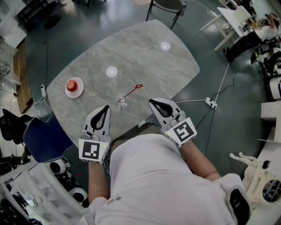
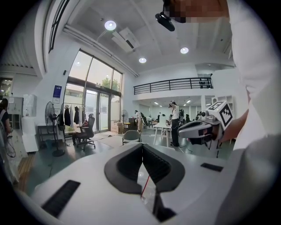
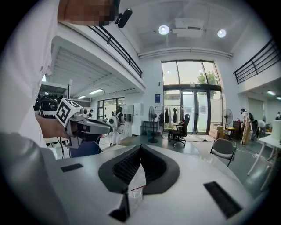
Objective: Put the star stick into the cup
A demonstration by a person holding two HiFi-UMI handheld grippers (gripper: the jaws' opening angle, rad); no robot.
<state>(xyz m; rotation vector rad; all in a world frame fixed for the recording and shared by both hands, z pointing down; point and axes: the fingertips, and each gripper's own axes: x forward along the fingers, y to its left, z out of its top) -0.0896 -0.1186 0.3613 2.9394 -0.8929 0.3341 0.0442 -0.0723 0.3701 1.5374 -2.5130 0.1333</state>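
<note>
A clear cup [image 1: 121, 101] stands near the front edge of the grey marble table [image 1: 149, 57]. The red star stick [image 1: 131, 92] sits in it and leans to the right, its star end up. My left gripper [image 1: 106, 107] hangs just left of the cup, shut and holding nothing. My right gripper [image 1: 151, 101] is just right of the cup, also shut and holding nothing. In the left gripper view the cup [image 2: 149, 193] and stick [image 2: 145, 185] show below the closed jaws. The right gripper view shows the cup [image 3: 135, 197] and stick [image 3: 138, 188] the same way.
A red apple [image 1: 73, 85] lies on a white plate [image 1: 79, 93] at the table's left end. A blue chair [image 1: 46, 137] stands by the left corner and a grey chair [image 1: 169, 5] at the far side. A power strip [image 1: 211, 103] with cables lies on the floor to the right.
</note>
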